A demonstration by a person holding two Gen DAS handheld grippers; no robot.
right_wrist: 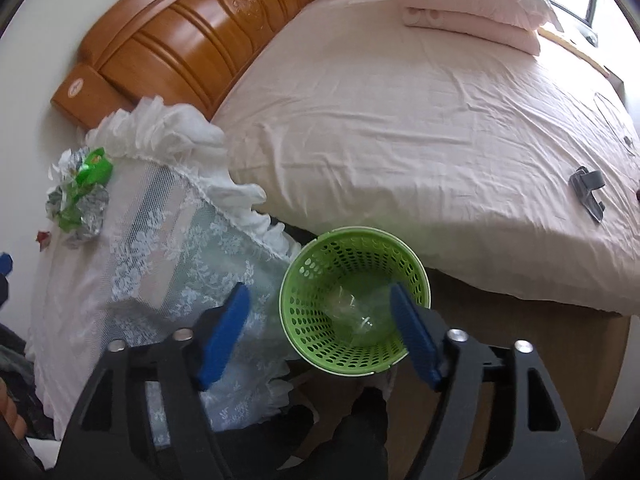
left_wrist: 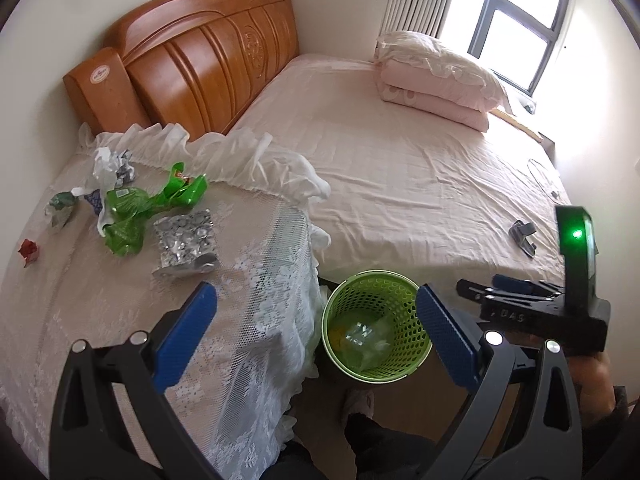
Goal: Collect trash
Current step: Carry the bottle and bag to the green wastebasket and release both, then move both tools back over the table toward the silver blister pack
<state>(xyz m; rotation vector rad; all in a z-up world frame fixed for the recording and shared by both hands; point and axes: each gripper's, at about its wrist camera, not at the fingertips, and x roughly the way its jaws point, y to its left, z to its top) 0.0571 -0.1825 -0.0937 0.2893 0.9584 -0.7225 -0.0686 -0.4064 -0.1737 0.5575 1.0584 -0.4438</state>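
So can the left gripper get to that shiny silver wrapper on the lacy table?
Probably yes. The left gripper is open and empty, and the crumpled silver foil wrapper lies on the lace-covered table just ahead of its left finger, with nothing between them.

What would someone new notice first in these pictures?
Probably the green basket on the floor between the lace-covered nightstand and the bed, with clear plastic inside. Next, the litter on the nightstand: green wrappers and a silver blister pack.
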